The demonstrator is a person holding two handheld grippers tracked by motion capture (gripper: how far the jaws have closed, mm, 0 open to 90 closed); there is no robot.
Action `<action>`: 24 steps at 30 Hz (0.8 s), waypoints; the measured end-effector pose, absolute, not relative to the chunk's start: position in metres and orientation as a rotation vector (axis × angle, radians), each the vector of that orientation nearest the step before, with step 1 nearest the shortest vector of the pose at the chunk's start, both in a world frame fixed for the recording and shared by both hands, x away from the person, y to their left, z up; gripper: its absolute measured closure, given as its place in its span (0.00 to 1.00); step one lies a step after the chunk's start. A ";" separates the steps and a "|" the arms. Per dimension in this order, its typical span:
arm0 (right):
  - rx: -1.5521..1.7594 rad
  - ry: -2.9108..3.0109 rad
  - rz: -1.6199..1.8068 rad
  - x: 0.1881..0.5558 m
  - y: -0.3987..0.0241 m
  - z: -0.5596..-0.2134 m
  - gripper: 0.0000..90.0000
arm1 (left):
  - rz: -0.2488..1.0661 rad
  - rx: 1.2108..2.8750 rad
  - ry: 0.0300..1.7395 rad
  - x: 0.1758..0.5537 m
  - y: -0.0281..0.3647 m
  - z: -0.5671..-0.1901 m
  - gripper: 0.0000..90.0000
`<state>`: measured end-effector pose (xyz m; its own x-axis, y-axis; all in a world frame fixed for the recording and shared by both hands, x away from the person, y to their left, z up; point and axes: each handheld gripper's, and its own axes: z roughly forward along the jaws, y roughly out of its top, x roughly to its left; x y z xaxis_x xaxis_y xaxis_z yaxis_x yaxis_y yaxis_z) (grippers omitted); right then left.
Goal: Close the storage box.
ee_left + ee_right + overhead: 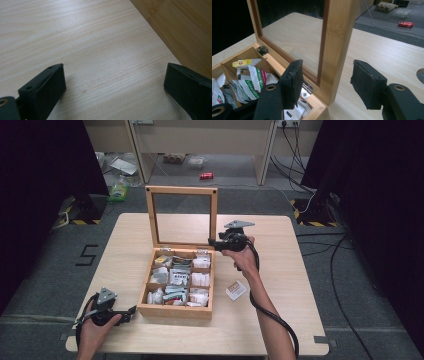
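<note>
A wooden box [175, 310] with several compartments of tea bags [175, 280] stands mid-table, its glass lid [213, 215] raised upright. My right gripper [212, 241] is at the lid's right edge. In the right gripper view its jaws [327, 82] stand open on either side of the lid's wooden frame [338, 37], with gaps on both sides, and tea bags [249, 80] lie below. My left gripper [131, 312] rests low near the box's front left corner. It [115, 82] is open over bare table [87, 37], with the box wall [185, 27] beside it.
One loose sachet [236, 290] lies on the table [280, 245] right of the box. On the floor beyond are a red can [206, 175], a green bottle [118, 190] and cables [340, 250] at the right. Dark curtains hang on both sides.
</note>
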<state>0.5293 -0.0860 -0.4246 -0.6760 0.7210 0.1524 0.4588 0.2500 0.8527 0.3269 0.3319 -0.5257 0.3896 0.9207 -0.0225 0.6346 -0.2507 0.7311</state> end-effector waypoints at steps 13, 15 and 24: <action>1.096 2.262 1.396 0.533 -0.077 -0.425 0.48 | 0.551 1.984 1.329 0.327 0.332 -0.526 0.04; 1.088 2.265 1.396 0.534 -0.076 -0.425 0.48 | 0.552 1.984 1.329 0.327 0.332 -0.526 0.04; 1.090 2.270 1.400 0.536 -0.074 -0.426 0.50 | 0.551 1.984 1.329 0.327 0.332 -0.526 0.04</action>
